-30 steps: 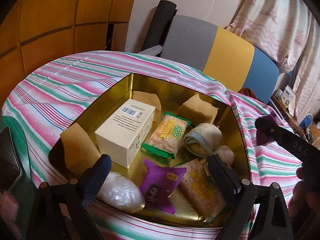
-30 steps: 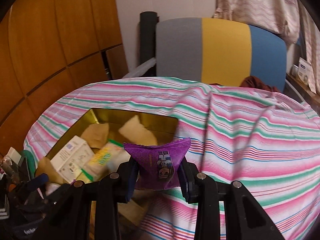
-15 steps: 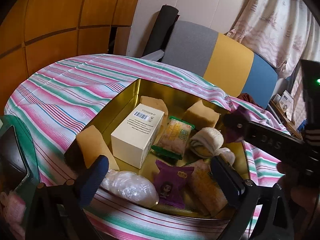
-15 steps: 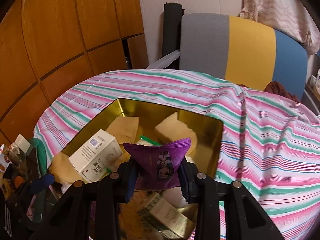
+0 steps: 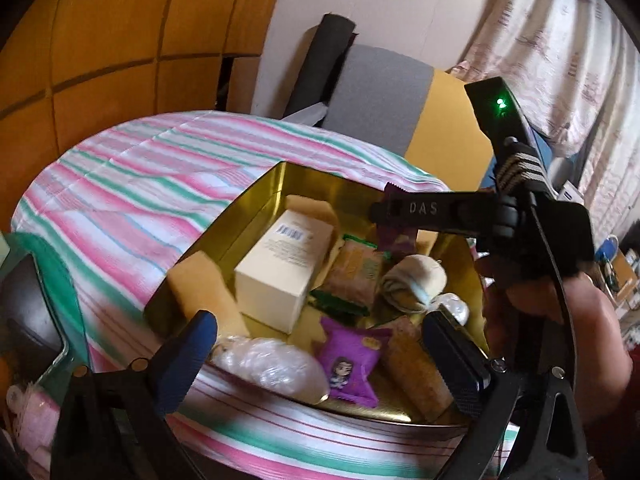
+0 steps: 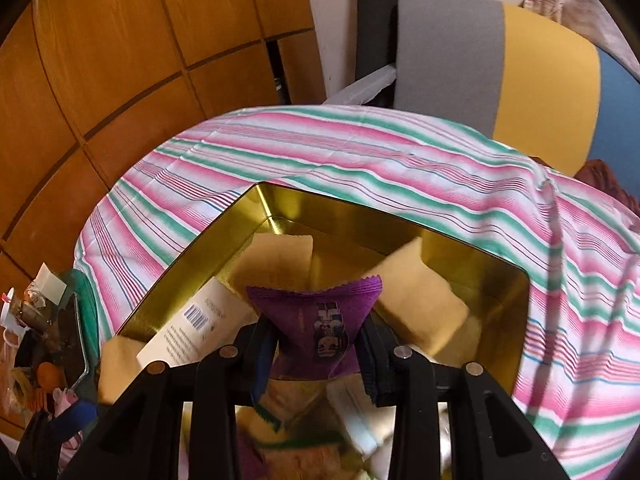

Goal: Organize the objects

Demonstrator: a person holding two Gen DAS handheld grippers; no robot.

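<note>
Currently the right tongs [image 6: 318,354] pinch a purple snack packet [image 6: 320,328] by its lower half, the crimped top edge flaring above the pads. In the right wrist view the packet hangs over the gold tin [image 6: 460,240], at centre frame; in the left wrist view the same tongs [image 5: 394,216] reach in from the right edge, above the tin's far half. The step in hand appears to be placing this packet among the goods already in the tin. The next move probably calls for lowering it into a free patch of the tin floor and then spreading the pads.

The left tongs [image 5: 320,356] stand spread and empty at the lower edge of the left wrist view, over the near rim of the tin [image 5: 256,200].

Contents, left wrist view: a cream carton [image 5: 284,272] with a barcode, rigid and box-shaped; tan sponge-like blocks [image 5: 204,292] in the corners; a green-edged snack bar [image 5: 352,276] in glossy film; a rolled cloth bundle [image 5: 412,280]; a second purple packet [image 5: 352,360] printed with a cartoon figure; a crinkled clear bag [image 5: 272,364] at the near rim. The tin's walls are polished and mirror-like. It sits on a desk covered with a pink, green and white striped cloth [image 5: 132,184], soft and slightly creased.
</note>
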